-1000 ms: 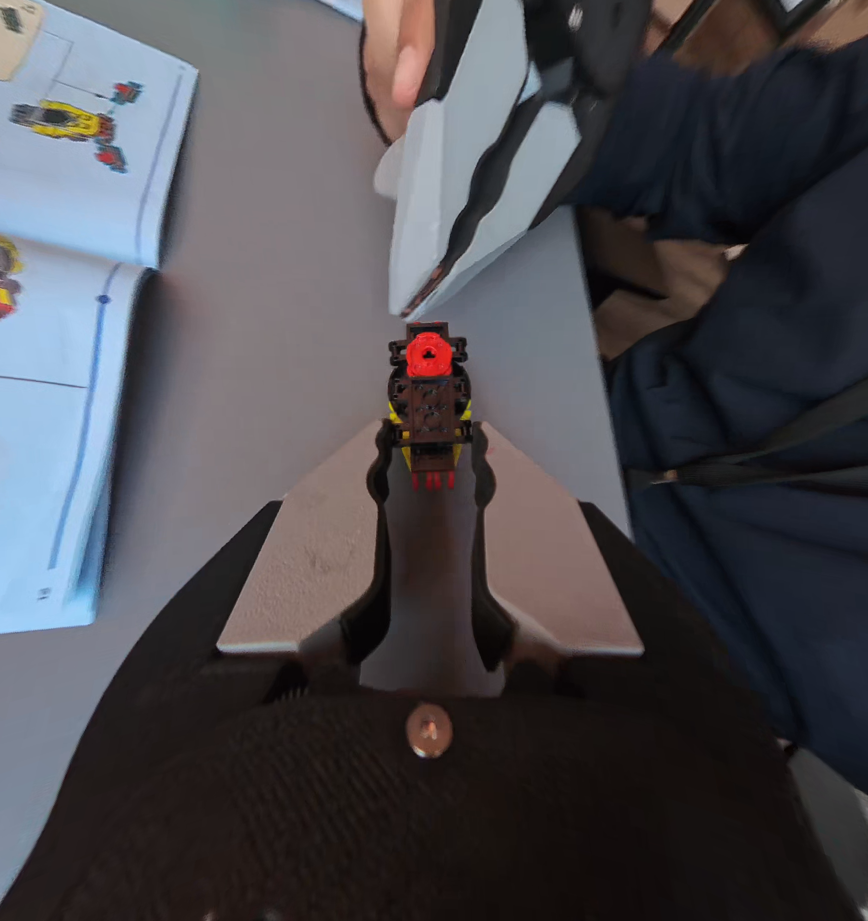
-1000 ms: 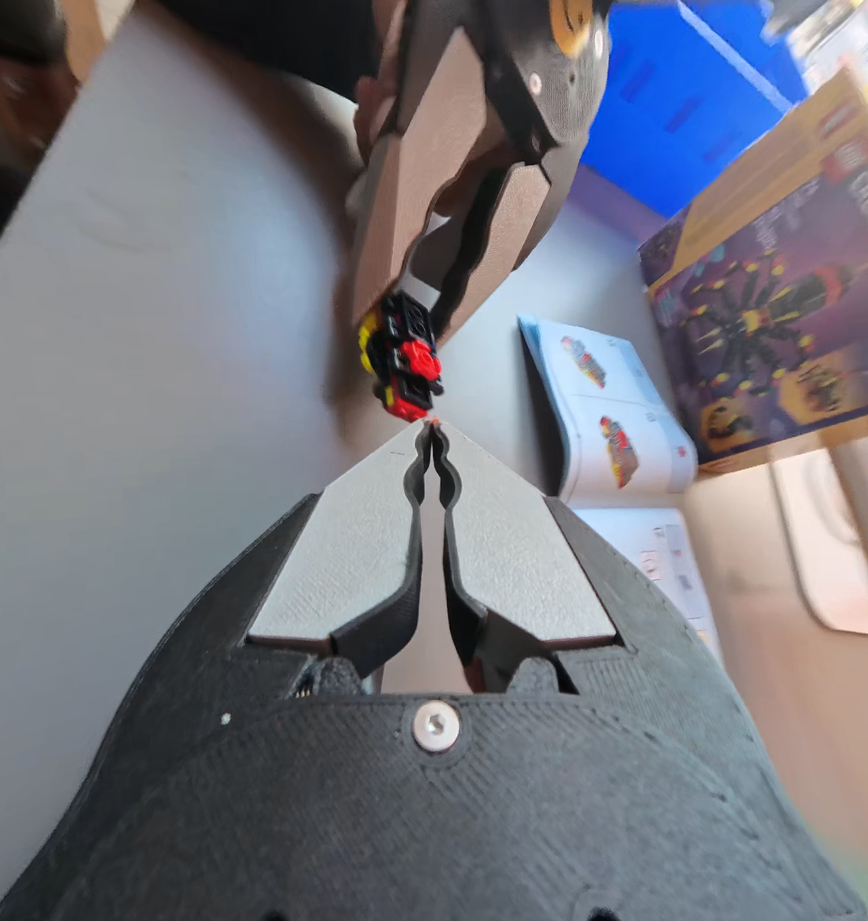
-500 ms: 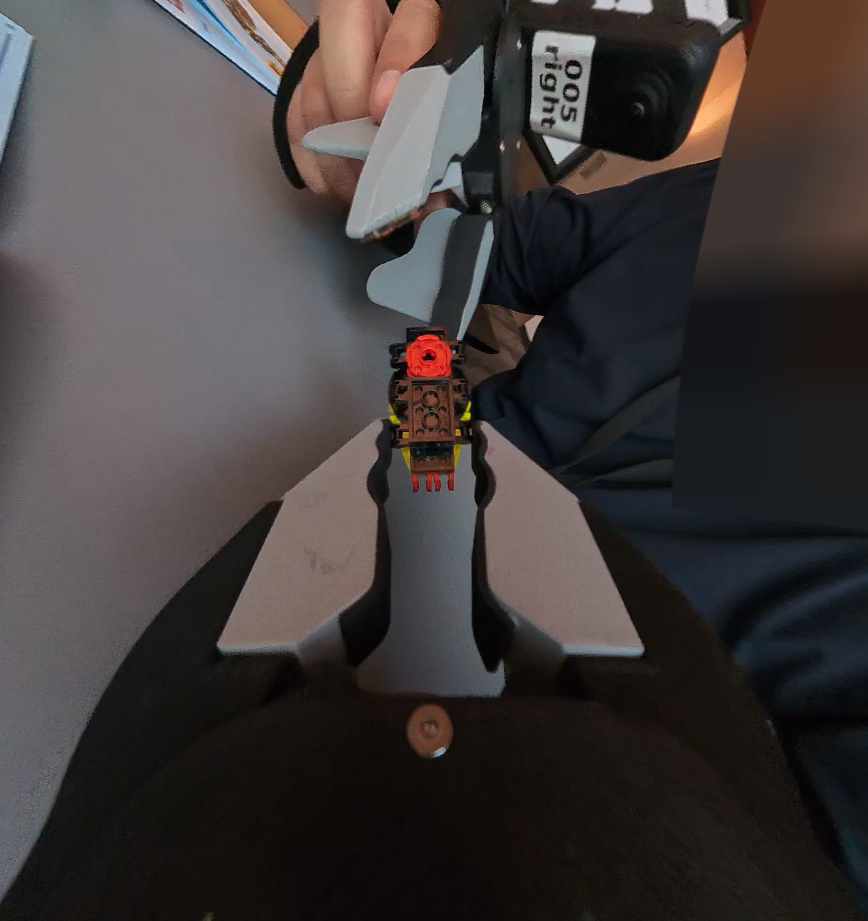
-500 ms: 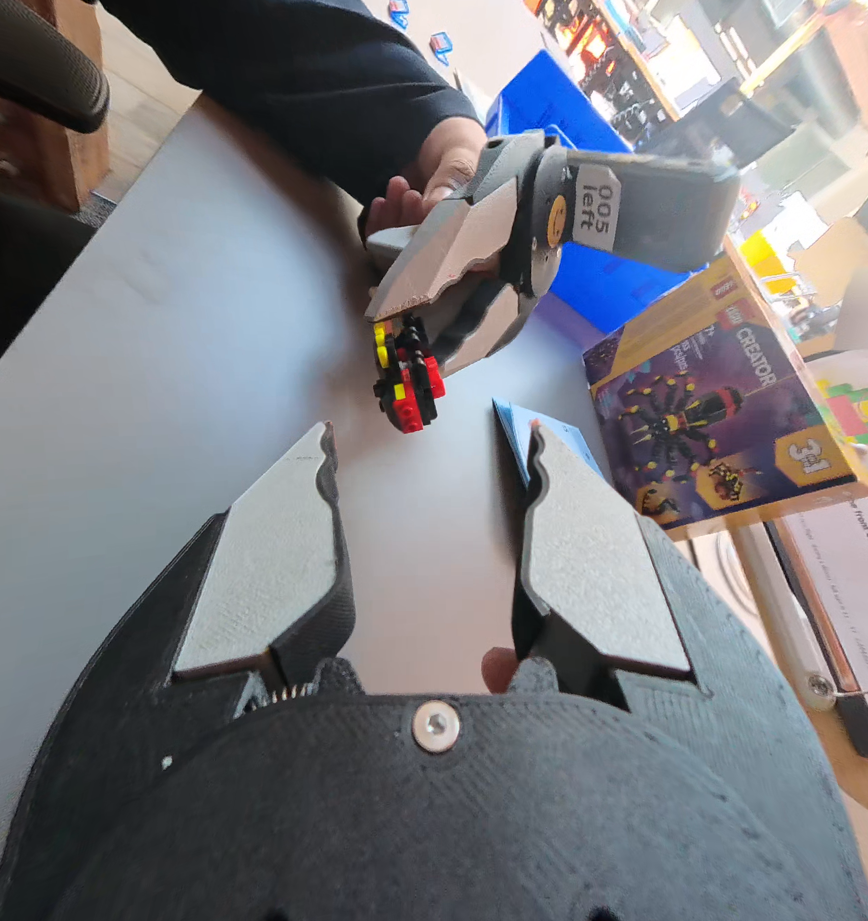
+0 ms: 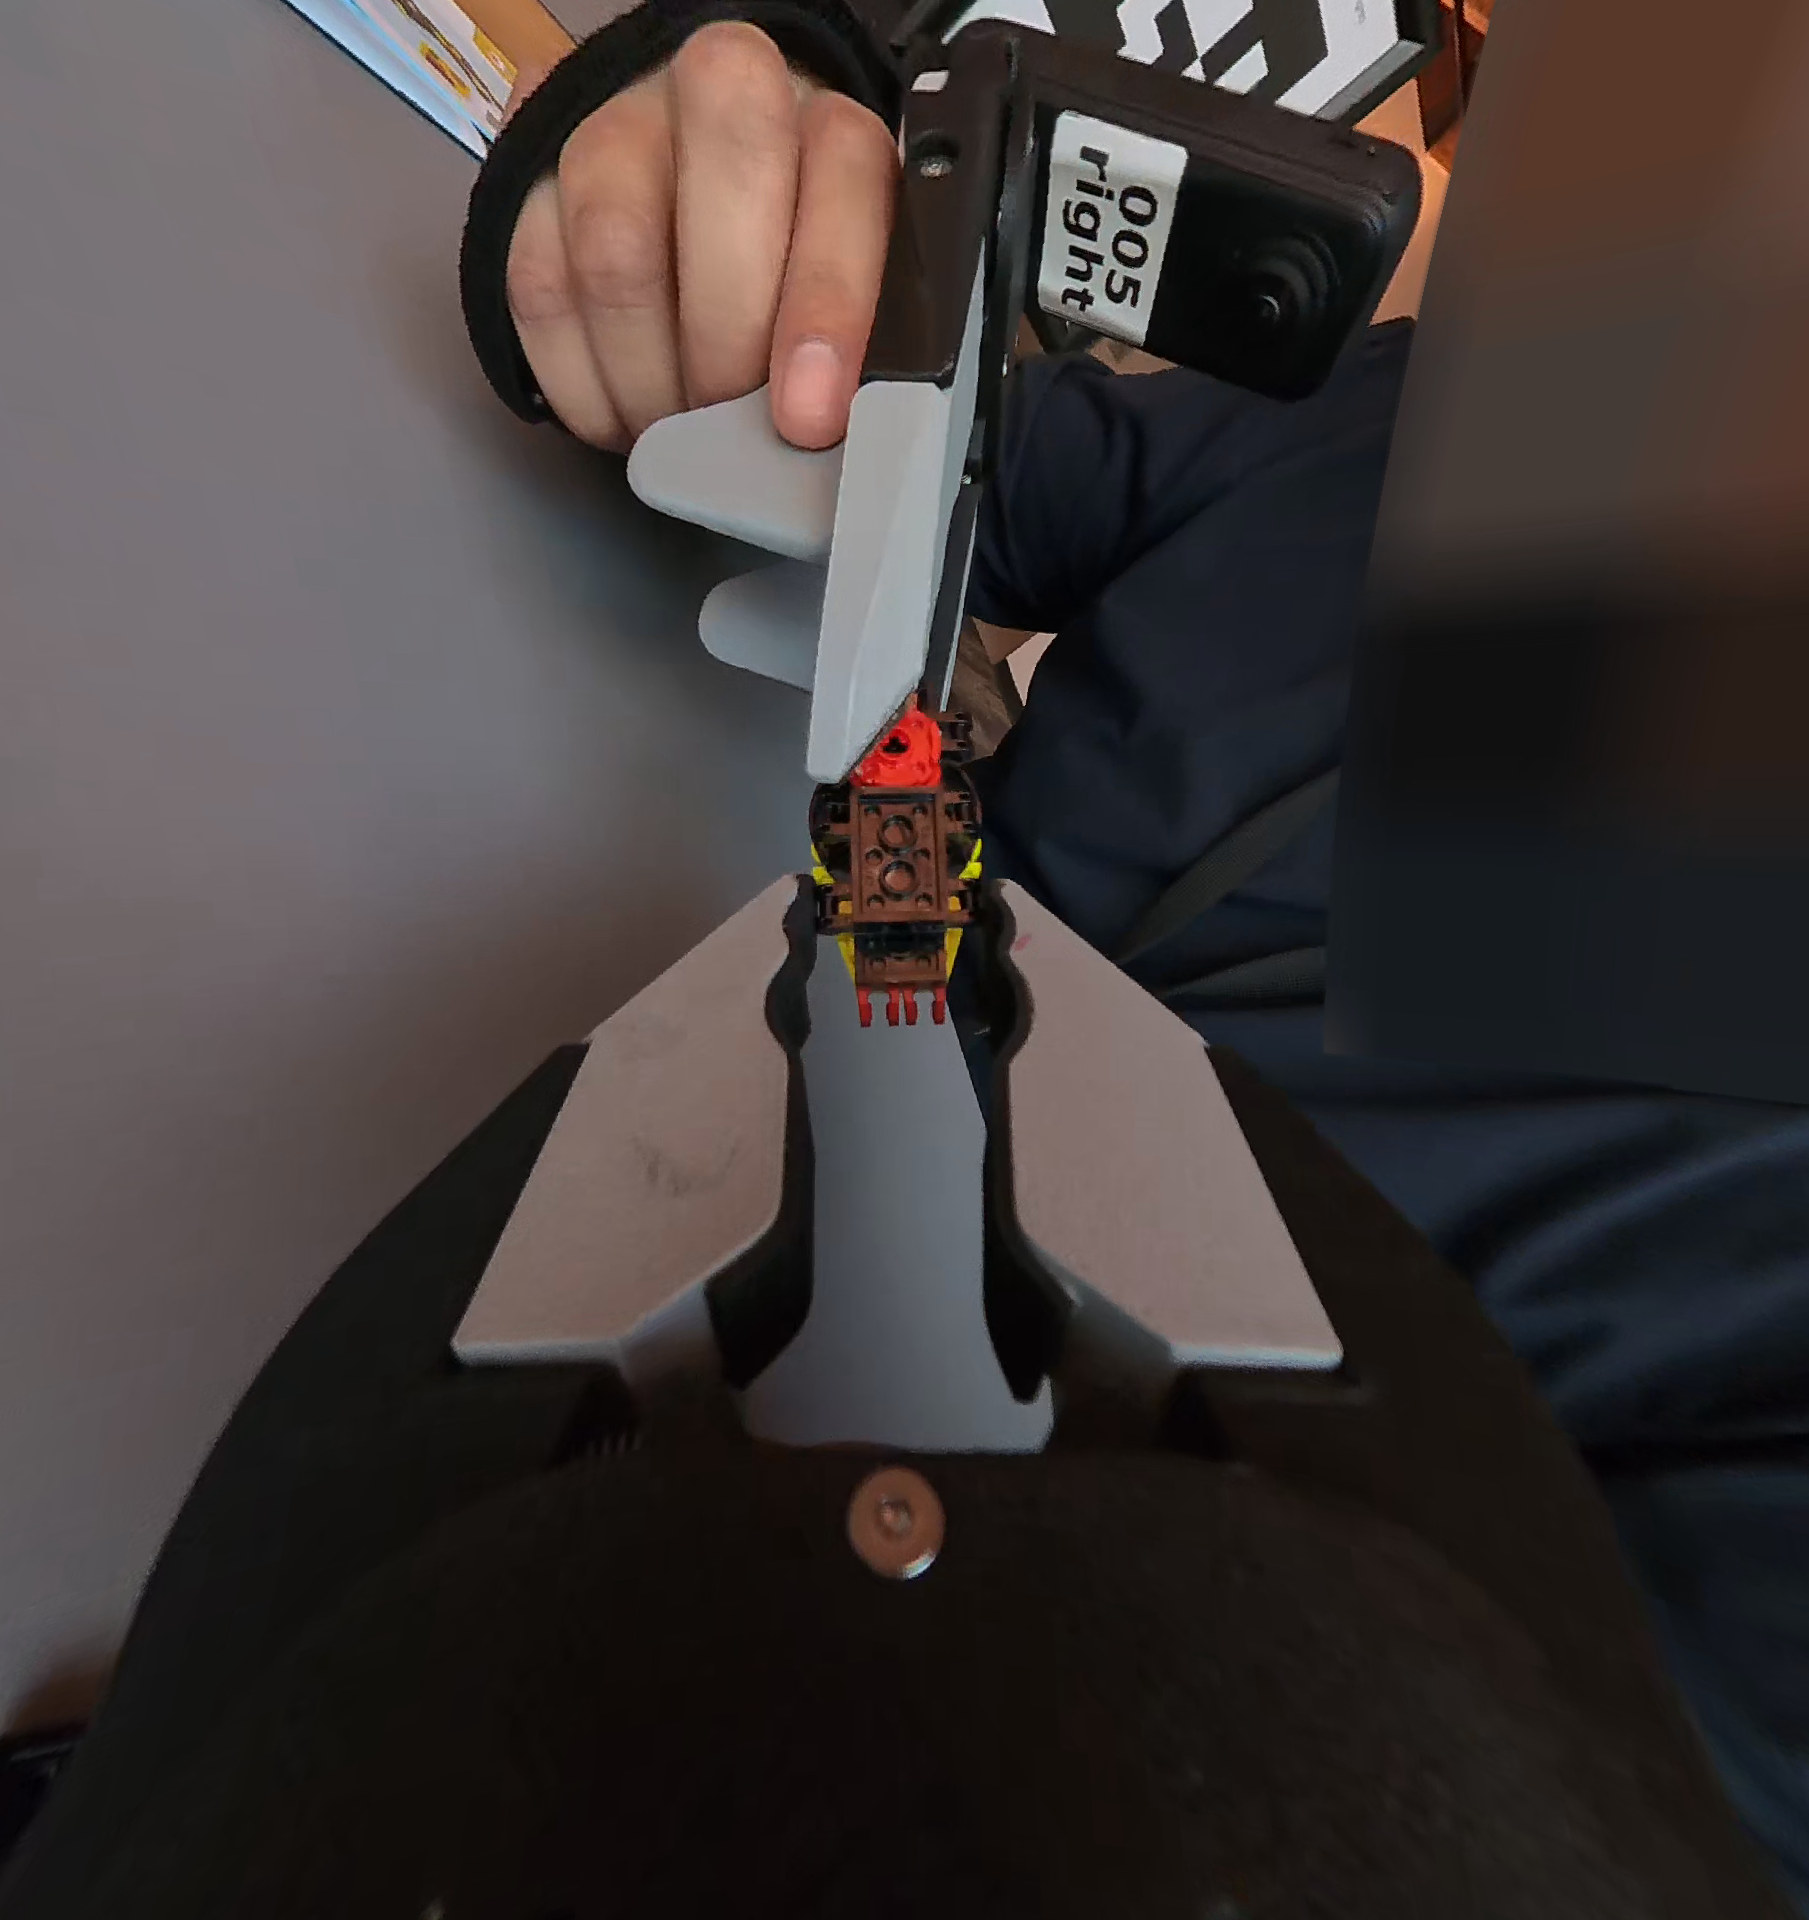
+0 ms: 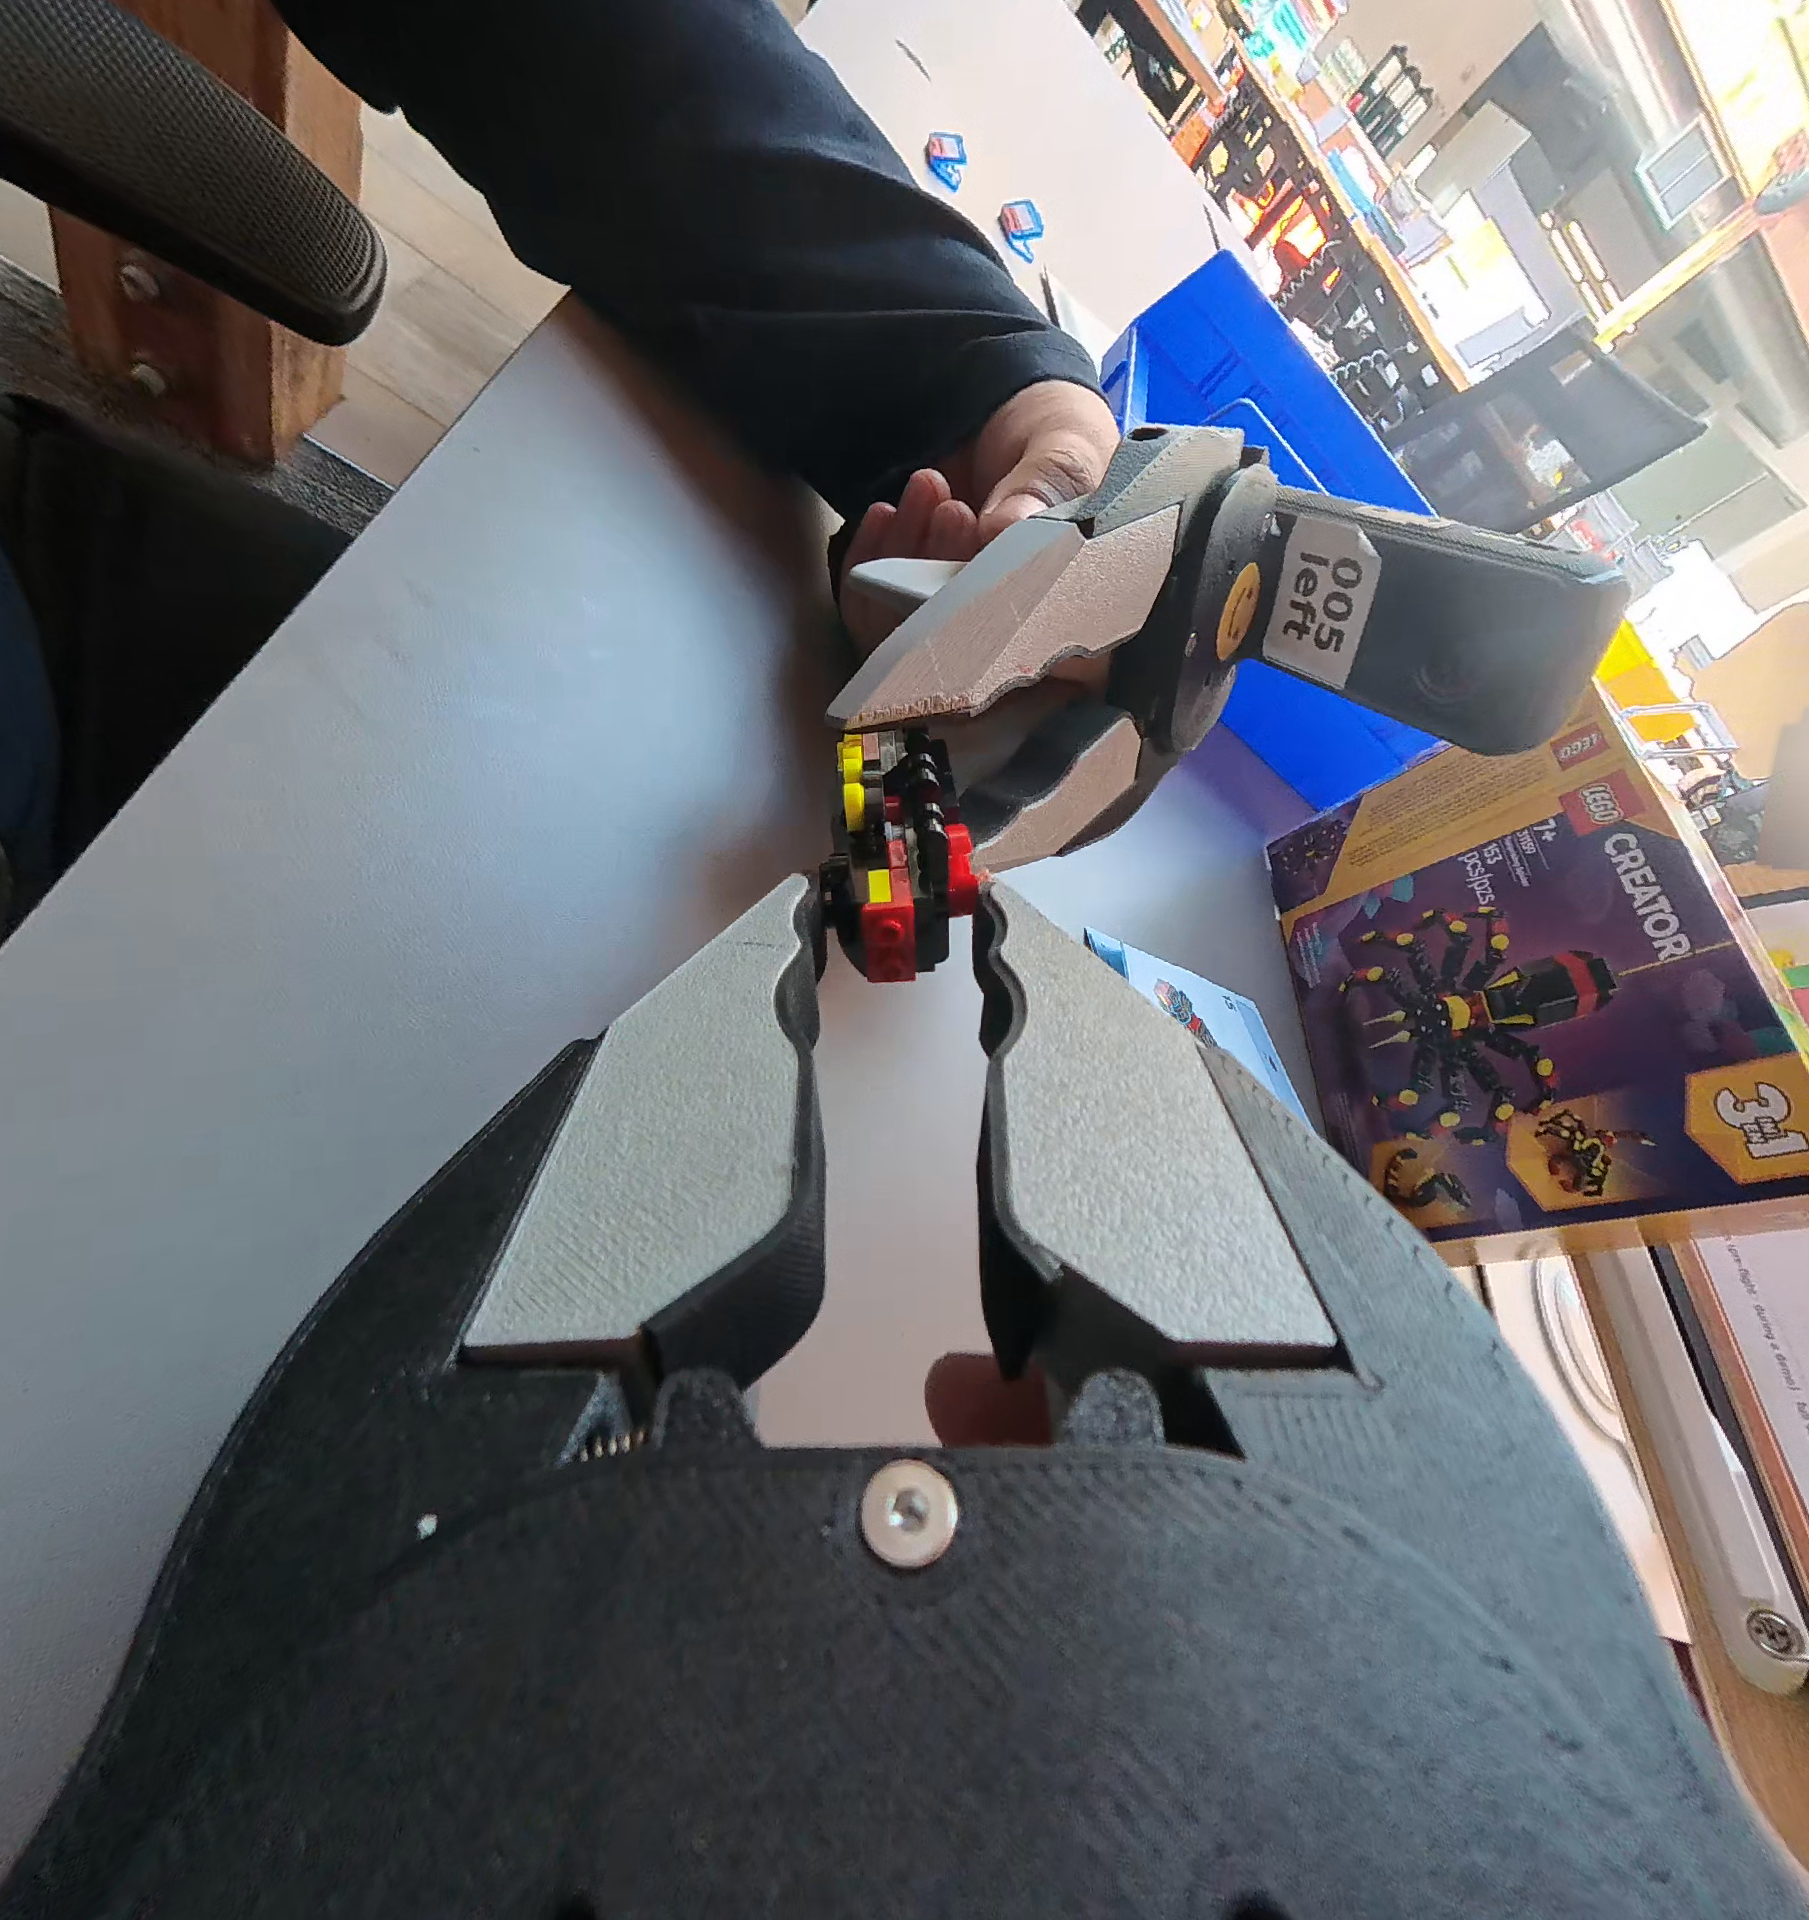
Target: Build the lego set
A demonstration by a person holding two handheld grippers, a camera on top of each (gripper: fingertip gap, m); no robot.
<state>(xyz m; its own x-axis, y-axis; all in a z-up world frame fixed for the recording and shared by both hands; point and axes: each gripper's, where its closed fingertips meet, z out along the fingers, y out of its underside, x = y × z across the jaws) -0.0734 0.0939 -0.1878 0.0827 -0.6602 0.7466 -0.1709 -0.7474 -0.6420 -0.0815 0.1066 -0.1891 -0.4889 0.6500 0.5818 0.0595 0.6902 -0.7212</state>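
Observation:
A small lego model (image 5: 895,862) of black, brown, red and yellow bricks is held above the grey table (image 5: 256,727). My left gripper (image 5: 895,914) is shut on its near end. My right gripper (image 5: 905,743) comes from above, its tips on either side of the round red piece at the far end. In the right wrist view the right gripper (image 6: 895,904) has both tips pressed against the sides of the model (image 6: 884,862), with the left gripper (image 6: 910,790) holding it from behind.
The set's box (image 6: 1502,987) lies at the right, with a blue bin (image 6: 1243,353) behind it. An instruction booklet (image 6: 1180,997) lies on the table beside the box. The table edge and the person's dark blue clothing (image 5: 1191,623) are close by. Only a small space, under 4 cm, lies between the two pairs of fingers.
My right gripper went from shut to wide open, moved in and closed around the far end of the model. The left gripper kept its hold and turned away from the booklet.

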